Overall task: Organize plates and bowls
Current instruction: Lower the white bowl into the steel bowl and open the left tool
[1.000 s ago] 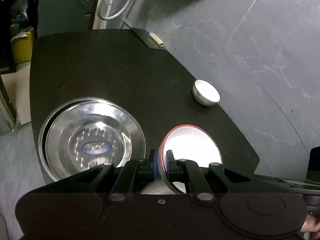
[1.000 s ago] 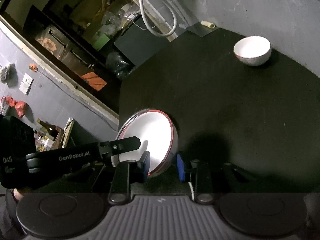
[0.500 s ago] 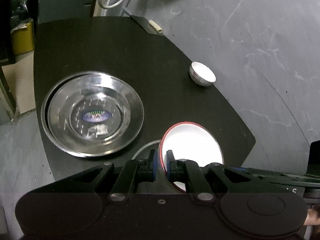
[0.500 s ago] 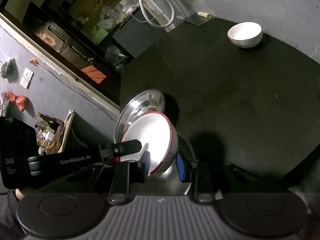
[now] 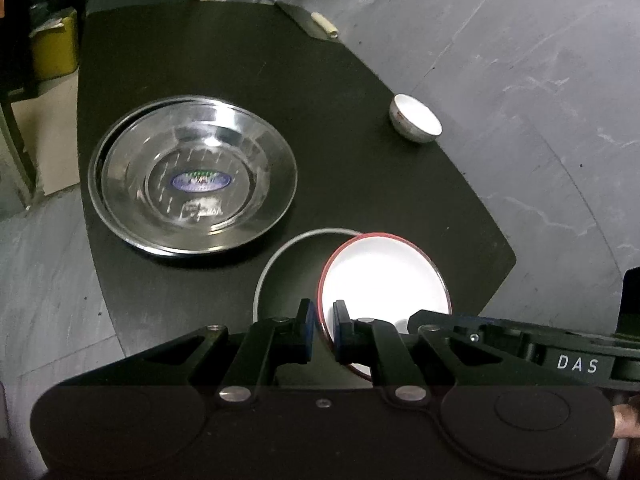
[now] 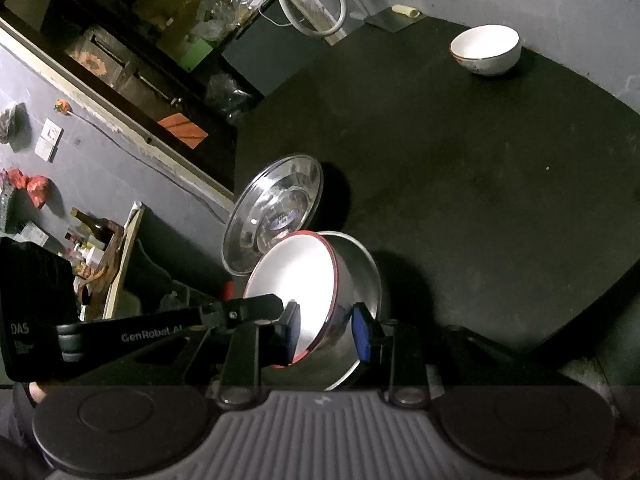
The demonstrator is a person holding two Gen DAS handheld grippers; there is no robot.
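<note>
Your left gripper [image 5: 321, 322] is pinched narrow on the rim of the white enamel bowl with a red rim [image 5: 384, 276], one blue pad inside the wall and one outside. That bowl is tilted and sits partly inside a shallow steel bowl [image 6: 360, 268] near the front edge of the round black table [image 5: 340, 92]; whether it touches the steel bowl's bottom you cannot tell from here. Your right gripper [image 6: 326, 332] has its jaws set partway apart with both bowls' walls between them; the left pad lies against the inside of the enamel bowl and the right pad at the steel bowl's outer wall. Just beside them, a wide polished steel plate with a blue oval sticker [image 5: 192, 176] rests in another steel plate. A small white ceramic bowl [image 5: 416, 124] stands well apart near the table's far right edge
</note>
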